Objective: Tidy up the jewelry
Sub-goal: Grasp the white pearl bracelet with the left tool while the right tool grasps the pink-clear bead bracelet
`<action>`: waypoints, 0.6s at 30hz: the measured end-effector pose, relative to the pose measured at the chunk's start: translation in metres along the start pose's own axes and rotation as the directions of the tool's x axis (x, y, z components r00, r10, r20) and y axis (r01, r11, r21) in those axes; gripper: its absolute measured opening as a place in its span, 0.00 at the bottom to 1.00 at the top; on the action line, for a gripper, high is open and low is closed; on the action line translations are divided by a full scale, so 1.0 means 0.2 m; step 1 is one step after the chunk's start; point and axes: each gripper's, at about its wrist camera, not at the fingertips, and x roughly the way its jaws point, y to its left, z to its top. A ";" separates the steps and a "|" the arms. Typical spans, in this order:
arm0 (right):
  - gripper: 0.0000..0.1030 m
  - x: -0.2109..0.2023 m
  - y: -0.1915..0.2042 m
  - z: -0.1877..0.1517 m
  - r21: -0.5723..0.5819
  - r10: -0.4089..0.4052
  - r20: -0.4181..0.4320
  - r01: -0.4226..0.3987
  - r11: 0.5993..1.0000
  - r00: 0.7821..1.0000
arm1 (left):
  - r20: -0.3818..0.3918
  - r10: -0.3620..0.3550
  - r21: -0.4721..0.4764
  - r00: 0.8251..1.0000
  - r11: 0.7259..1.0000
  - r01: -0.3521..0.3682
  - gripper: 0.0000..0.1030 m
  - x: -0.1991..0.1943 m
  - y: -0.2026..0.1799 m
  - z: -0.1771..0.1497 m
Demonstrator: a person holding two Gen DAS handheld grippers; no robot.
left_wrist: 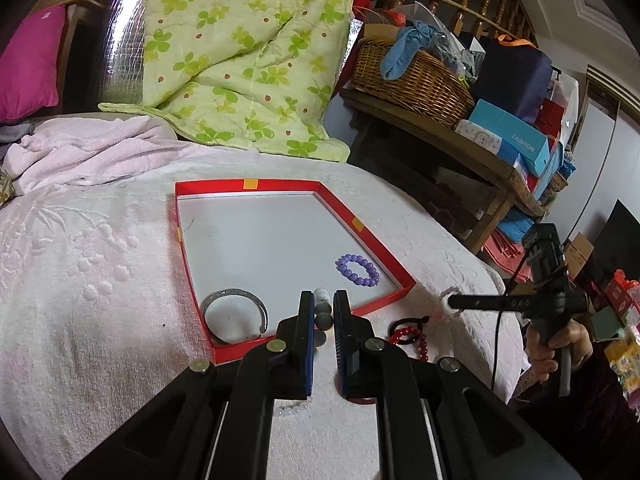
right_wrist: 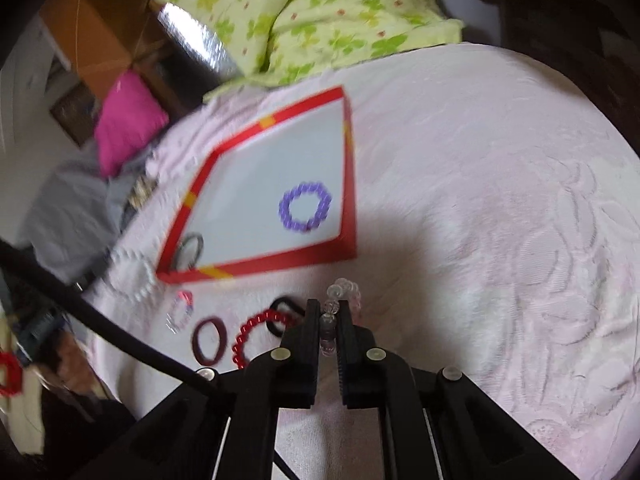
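I am pinching a grey-and-white bead bracelet (left_wrist: 322,312) in my left claw (left_wrist: 323,300), my fingers hiding most of it over the red tray's (left_wrist: 394,264) near edge. My right claw (right_wrist: 329,308) is clamping a blurred clear bead bracelet (right_wrist: 340,300).

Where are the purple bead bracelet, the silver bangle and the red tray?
purple bead bracelet (left_wrist: 357,271): left wrist view, on its bead ring.
silver bangle (left_wrist: 212,301): left wrist view, on its left curve.
red tray (left_wrist: 360,222): left wrist view, on its right wall.
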 end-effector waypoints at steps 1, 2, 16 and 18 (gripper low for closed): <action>0.08 -0.02 -0.02 0.01 0.025 0.014 0.019 -0.014 1.000 1.000 | 0.002 -0.001 -0.001 1.000 1.000 0.001 0.09 0.00 0.00 0.00; 0.08 -0.04 -0.04 0.02 0.049 0.033 0.039 -0.035 0.998 0.999 | 0.006 -0.002 -0.002 1.000 1.000 0.002 0.09 0.00 0.00 0.00; 0.08 0.02 0.19 0.17 0.051 0.211 0.177 -0.223 0.973 0.961 | 0.100 -0.041 -0.030 0.994 0.999 0.044 0.09 0.01 0.07 0.14; 0.08 0.08 0.23 0.20 0.057 0.238 0.171 -0.251 0.966 0.956 | 0.100 -0.040 -0.044 0.994 0.998 0.044 0.09 0.05 0.09 0.17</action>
